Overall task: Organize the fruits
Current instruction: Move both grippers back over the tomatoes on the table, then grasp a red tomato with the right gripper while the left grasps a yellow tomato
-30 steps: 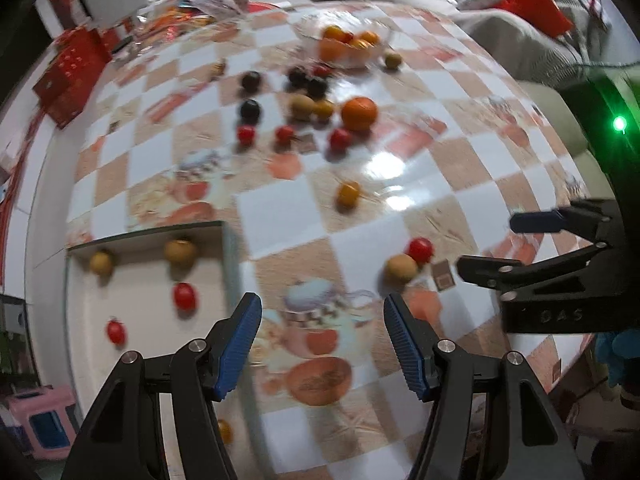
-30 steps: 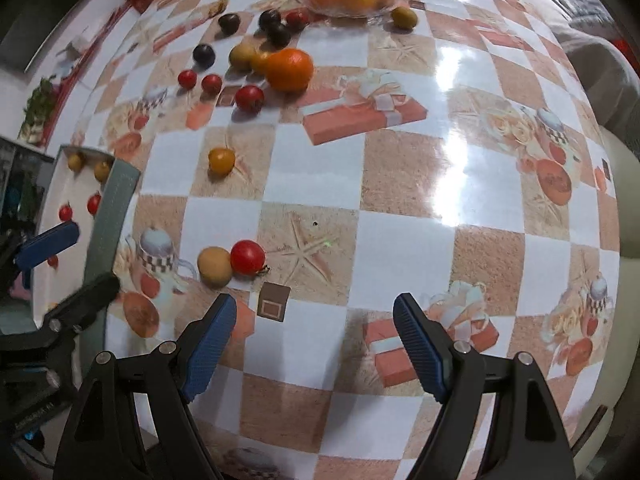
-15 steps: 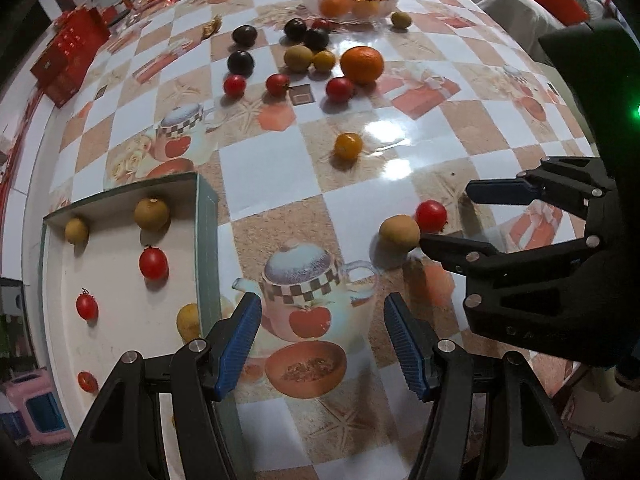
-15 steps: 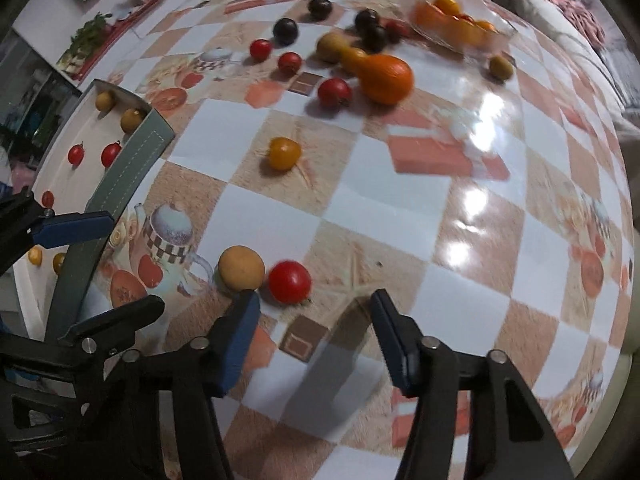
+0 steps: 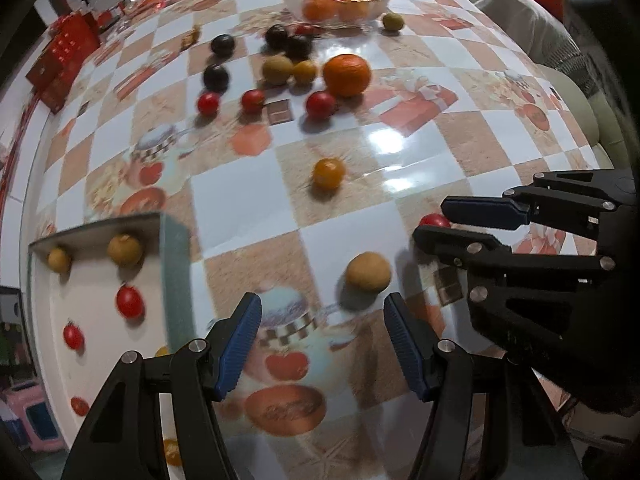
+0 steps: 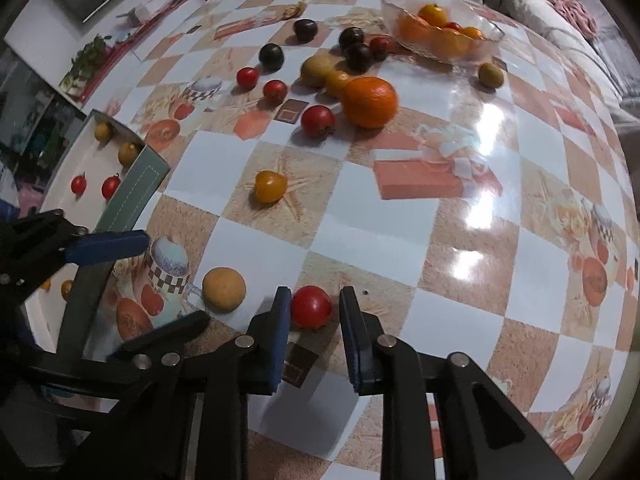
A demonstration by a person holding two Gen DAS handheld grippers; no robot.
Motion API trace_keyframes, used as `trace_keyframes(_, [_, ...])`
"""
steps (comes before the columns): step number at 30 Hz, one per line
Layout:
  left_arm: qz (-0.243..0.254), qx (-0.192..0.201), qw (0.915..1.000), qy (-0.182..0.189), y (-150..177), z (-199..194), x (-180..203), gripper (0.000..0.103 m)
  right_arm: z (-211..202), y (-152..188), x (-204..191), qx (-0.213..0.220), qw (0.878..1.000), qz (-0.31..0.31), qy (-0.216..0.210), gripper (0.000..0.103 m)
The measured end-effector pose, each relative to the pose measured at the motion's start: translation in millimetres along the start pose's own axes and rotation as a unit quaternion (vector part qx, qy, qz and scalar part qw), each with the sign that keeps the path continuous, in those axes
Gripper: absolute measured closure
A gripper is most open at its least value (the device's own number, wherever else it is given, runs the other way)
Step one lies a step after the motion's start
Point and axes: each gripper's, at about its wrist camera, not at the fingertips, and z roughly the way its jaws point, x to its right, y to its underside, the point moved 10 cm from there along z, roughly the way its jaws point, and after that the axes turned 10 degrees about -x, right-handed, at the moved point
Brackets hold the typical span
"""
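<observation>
A red tomato [image 6: 311,306] lies on the checked tablecloth between the fingers of my right gripper [image 6: 314,310]; the jaws are narrowed around it with small gaps showing. It peeks out behind those fingers in the left wrist view [image 5: 435,220]. A tan round fruit [image 6: 223,289] lies just left of it, also in the left wrist view [image 5: 368,272]. My left gripper [image 5: 322,322] is open and empty, just short of the tan fruit. A white tray [image 5: 96,344] at left holds several small fruits.
Farther back lie a small orange tomato [image 6: 271,186], a large orange [image 6: 371,101], red tomatoes, dark plums and yellow-green fruits. A glass bowl [image 6: 492,40] of oranges stands at the far side. Red boxes [image 5: 60,64] sit at the far left edge.
My right gripper has moved forward to the red tomato and narrowed its jaws around it. My left gripper has drawn closer to the tan fruit.
</observation>
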Motion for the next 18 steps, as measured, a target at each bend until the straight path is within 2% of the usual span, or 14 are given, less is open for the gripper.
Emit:
trace_keyframes(7, [0.03, -0.005, 0.9994, -0.014, -13.4, 11.6, 12.6, 0.038, 6.0, 3.6, 6.5, -0.013, 0.999, 0.018, -0.043, 0.076])
trace_keyframes(10, [0.024, -0.001, 0.9997, -0.008, -14.6, 3.6, 8.1, 0.038, 6.2, 2.5, 8.3, -0.013, 0.998, 0.024, -0.056, 0.076])
trace_keyframes(13, [0.019, 0.009, 0.9996, -0.017, -15.7, -9.3, -5.8, 0.038, 5.5, 2.2, 11.8, -0.01, 0.998, 0.027, -0.064, 0.076])
trace_keyframes(18, [-0.02, 0.02, 0.9996, 0.0, -44.8, -16.4, -19.4, 0.038, 4.9, 2.4, 12.7, -0.003, 0.997, 0.03, -0.065, 0.076])
